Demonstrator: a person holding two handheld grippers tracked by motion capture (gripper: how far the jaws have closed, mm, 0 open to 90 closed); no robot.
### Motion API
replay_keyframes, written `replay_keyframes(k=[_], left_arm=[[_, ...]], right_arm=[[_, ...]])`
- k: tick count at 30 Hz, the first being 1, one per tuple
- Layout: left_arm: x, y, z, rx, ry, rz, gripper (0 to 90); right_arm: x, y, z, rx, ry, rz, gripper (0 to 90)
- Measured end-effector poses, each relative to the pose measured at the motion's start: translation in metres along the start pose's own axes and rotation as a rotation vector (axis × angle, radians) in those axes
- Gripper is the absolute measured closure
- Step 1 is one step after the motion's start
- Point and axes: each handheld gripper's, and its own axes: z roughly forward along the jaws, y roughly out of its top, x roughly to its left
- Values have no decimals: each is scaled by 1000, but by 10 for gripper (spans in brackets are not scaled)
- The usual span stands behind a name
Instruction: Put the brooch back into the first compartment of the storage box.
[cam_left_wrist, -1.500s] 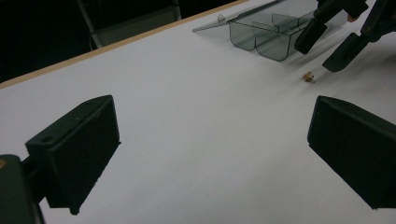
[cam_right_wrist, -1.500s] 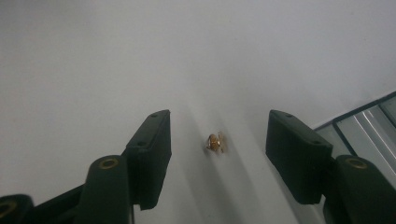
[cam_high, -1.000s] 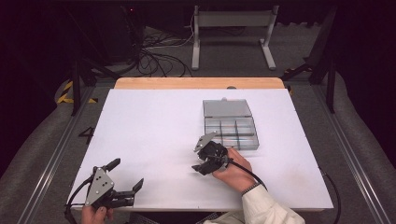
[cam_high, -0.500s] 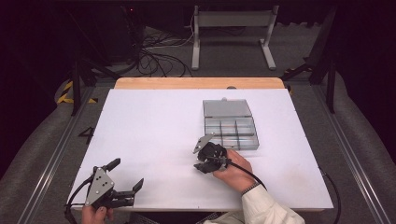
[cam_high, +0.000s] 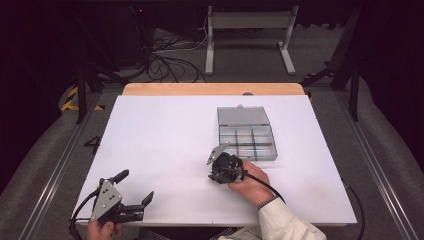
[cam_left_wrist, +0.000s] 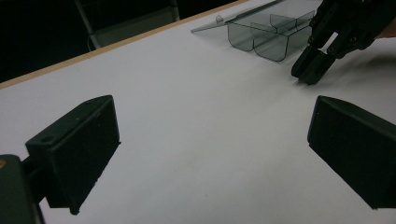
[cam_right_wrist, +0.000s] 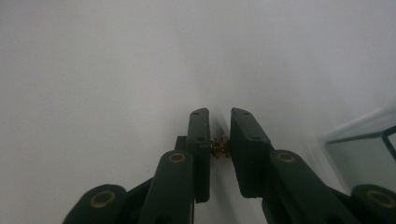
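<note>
A clear grey compartment box with its lid laid back lies on the white table, right of centre; it also appears in the left gripper view. My right gripper points down at the table just in front of the box. In the right gripper view its jaws are shut on a small brass screw, and the gripper hovers close to the white surface. My left gripper rests near the front left edge, wide open with nothing between its jaws.
A wooden strip runs along the table's far edge. Behind it stand a metal frame and loose cables on the floor. Broad bare table surface lies left of the box.
My right gripper has shifted slightly toward the box and tipped more downward. The left gripper has stayed put.
</note>
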Motion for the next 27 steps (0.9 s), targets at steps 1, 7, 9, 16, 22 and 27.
replay_keyframes(k=[1,7,9,16,22,27], left_arm=[[0,0,0,0,0,0,29],[0,0,0,0,0,0,29],[0,0,0,0,0,0,29],[0,0,0,0,0,0,29],[0,0,0,-1,0,-1,28],[-1,0,0,-2,-2,-6,29]], right_arm=[[0,0,0,0,-1,-4,794],[1,0,-1,-1,-18,-6,802],[1,0,-2,-5,-23,-7,804],[3,1,-11,-42,-38,-8,806],[6,4,-23,-89,-61,-18,806],[7,4,-29,-105,-71,-16,806]])
